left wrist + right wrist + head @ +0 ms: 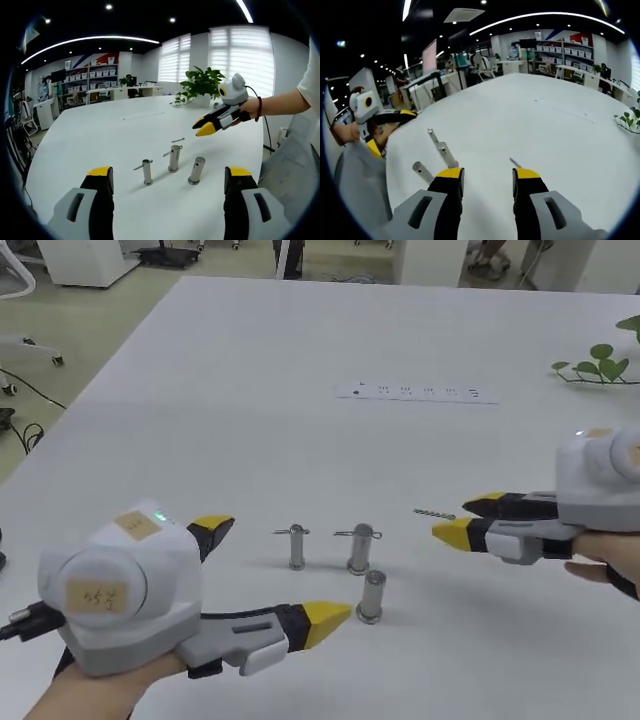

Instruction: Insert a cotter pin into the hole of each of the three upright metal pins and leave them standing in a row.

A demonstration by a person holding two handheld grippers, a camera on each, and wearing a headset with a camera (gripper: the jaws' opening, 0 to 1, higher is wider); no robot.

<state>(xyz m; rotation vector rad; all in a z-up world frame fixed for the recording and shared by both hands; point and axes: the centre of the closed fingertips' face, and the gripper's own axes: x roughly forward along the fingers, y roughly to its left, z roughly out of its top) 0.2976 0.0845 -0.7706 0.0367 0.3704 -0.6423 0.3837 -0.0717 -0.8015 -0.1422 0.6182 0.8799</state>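
Flanking three metal pins (359, 550), left gripper (281, 569) and right gripper (455, 517) fingers (322, 620) sit open, empty; power strip (415, 392) beyond.

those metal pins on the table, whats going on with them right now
A person holds a gripper in each hand over a white table. Three metal pins stand upright: the left pin and middle pin each carry a cotter pin, while the nearer pin has none. A loose cotter pin lies by the right gripper. It and the left gripper are open, holding nothing.
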